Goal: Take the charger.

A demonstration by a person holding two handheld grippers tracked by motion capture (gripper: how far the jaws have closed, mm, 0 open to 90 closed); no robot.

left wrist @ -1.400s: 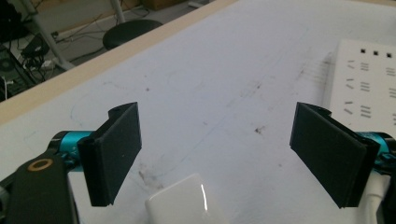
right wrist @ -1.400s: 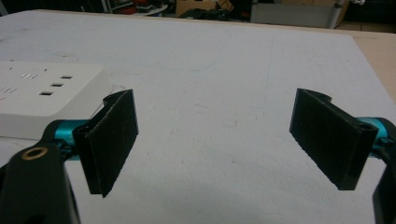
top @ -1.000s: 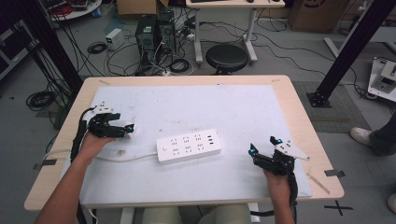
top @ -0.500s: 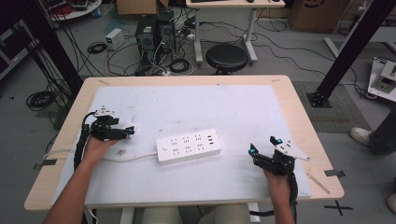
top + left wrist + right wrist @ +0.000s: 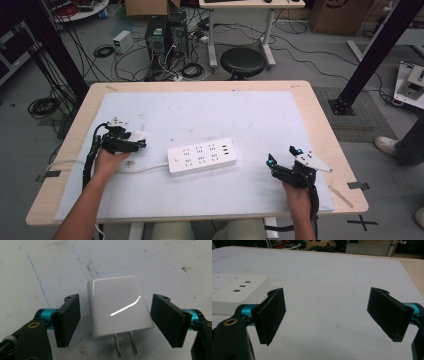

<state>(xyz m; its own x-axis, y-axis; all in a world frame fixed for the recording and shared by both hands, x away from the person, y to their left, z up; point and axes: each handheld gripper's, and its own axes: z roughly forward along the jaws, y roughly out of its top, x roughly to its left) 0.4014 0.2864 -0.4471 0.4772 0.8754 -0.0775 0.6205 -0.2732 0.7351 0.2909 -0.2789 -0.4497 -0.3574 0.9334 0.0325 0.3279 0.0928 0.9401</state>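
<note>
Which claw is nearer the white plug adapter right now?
Left. The left claw straddles the white plug adapter, jaws just closing around it with small gaps. The right claw sits far across the table, beyond the power strip.

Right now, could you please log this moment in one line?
left gripper: closing around charger, pads not touching | right gripper: open, idle | power strip: mid-table

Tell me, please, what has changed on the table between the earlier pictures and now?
The left claw has just been closing around the white charger, which lies between its jaws; small gaps show at both sides, so it is not gripped yet. The power strip and the open right claw stayed where they were.
</note>
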